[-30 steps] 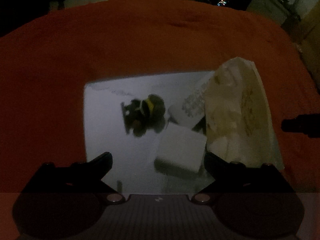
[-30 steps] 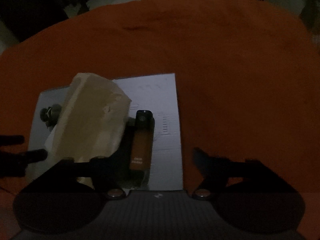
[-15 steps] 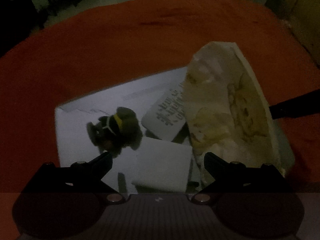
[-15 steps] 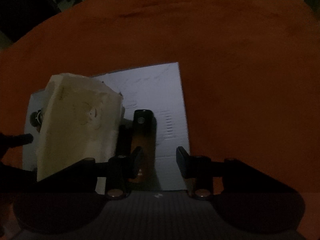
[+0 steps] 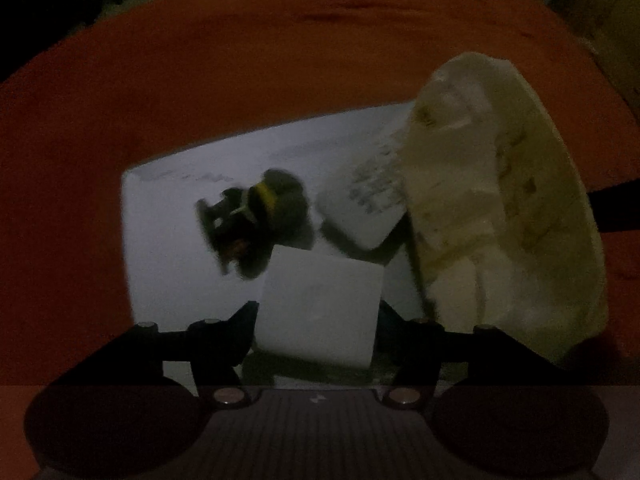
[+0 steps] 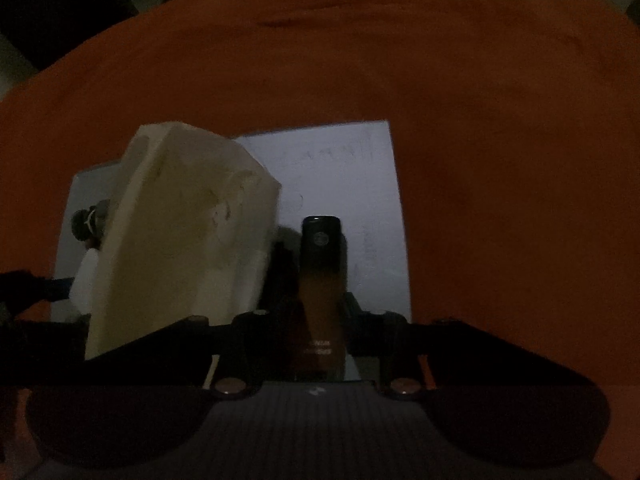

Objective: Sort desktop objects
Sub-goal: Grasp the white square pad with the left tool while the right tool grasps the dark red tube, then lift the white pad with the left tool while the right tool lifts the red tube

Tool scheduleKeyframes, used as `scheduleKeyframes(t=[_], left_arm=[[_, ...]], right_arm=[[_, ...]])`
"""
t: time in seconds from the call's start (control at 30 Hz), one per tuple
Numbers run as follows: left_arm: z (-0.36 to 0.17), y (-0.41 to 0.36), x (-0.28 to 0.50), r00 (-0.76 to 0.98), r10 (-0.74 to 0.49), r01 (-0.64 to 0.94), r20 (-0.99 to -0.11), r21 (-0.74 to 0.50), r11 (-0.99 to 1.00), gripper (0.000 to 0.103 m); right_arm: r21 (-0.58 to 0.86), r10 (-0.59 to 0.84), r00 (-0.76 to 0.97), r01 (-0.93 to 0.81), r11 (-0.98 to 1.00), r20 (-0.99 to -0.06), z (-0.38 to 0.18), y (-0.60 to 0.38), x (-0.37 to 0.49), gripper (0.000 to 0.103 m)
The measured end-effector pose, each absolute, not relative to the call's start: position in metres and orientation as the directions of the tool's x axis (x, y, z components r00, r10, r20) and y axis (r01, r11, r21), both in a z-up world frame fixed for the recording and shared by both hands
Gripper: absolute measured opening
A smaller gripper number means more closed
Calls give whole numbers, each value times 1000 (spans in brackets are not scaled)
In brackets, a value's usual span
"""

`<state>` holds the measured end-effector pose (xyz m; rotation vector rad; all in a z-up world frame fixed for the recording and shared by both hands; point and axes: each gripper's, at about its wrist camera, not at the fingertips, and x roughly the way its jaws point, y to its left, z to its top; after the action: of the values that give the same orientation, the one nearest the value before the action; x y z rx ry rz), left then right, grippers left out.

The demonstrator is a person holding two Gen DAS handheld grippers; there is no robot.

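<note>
orange-black stick [image 6: 321, 280] | long axis away from camera | black end far

Objects laid on a sheet [image 5: 168, 248], itself on a cloth [image 5: 280, 64]

A block [image 5: 320, 304] is set lower centre, a toy [image 5: 256, 224] upper left of it, a bag [image 5: 500, 208] at right.
</note>
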<state>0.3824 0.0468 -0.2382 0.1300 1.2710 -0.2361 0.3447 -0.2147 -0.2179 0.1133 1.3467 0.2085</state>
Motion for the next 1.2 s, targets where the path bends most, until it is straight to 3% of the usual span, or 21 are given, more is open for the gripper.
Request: scheduleKeyframes(t=[0.2, 0.63, 0.83, 0.9, 1.0, 1.2], left_arm=[[-230, 64, 378, 250, -84, 218, -965, -28, 976, 57], [-248, 48, 371, 267, -53, 225, -962, 8, 974, 76], [-255, 47, 375, 268, -34, 250, -963, 36, 968, 80], [-254, 47, 371, 275, -20, 258, -961, 53, 965, 76], [-250, 53, 369, 291, 1, 200, -957, 62, 978, 59], [-246, 68, 370, 302, -34, 163, -953, 16, 987, 55]], right_arm=[[185, 199, 162, -97, 978, -967, -214, -225, 339, 25], [143, 154, 128, -90, 986, -980, -218, -216, 338, 29], [105, 123, 139, -129, 986, -983, -213, -206, 336, 31], [78, 101, 145, -155, 985, -984, -210, -202, 333, 31], [60, 85, 154, -162, 985, -984, -210, -201, 330, 33], [115, 133, 178, -110, 987, -975, -212, -208, 333, 28]])
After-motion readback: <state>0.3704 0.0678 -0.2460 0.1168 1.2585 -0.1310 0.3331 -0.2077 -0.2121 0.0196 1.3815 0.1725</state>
